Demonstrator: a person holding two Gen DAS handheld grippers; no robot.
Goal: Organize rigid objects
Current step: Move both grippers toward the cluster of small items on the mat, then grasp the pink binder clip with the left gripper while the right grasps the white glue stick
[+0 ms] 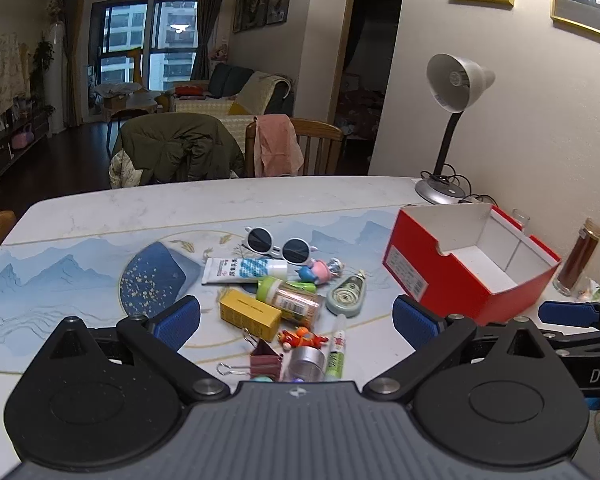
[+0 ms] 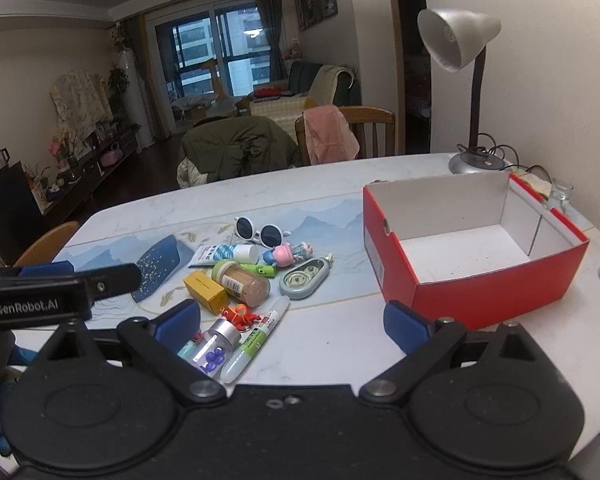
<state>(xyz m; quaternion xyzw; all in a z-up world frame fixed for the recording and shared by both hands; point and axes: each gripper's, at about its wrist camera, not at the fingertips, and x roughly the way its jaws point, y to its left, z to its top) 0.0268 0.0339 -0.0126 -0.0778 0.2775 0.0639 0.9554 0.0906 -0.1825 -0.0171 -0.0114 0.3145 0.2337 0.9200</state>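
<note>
A: How are the two grippers held?

B: Both hover low over the near edge of the white marble surface (image 1: 112,208), pointing across it. The left gripper (image 1: 296,318) has its blue-padded fingers (image 1: 178,320) spread wide, nothing between them. The right gripper (image 2: 292,322) is spread just as wide and also empty. Each shows in the other's camera: the right one at the right edge of the left view, the left one at the left edge of the right view.

A: What lies nearest?

B: A dark red binder clip (image 1: 265,358), seen only in the left view. Beside it is a clear silver-capped vial (image 2: 216,346); only the right view shows the purple beads inside. A white and green glue pen (image 2: 256,344) lies with its long axis running away from the fingers, green end near. An orange toy figure (image 2: 239,315) sits just beyond the vial.

A: And farther on?

B: A yellow cardboard box (image 1: 250,314) touches a green-lidded toothpick jar (image 1: 290,298) lying on its side. To the right is a pale green correction tape dispenser (image 1: 347,292), tip pointing away. Behind them lies a white tube (image 1: 244,270), crosswise with its cap to the right, near a pink and blue toy (image 1: 316,270), then white round sunglasses (image 1: 278,246).

A: The container?

B: An open red cardboard box with a white inside (image 2: 480,272) stands to the right, apart from the pile, empty. A silver desk lamp (image 2: 458,36) rises behind it.
</note>
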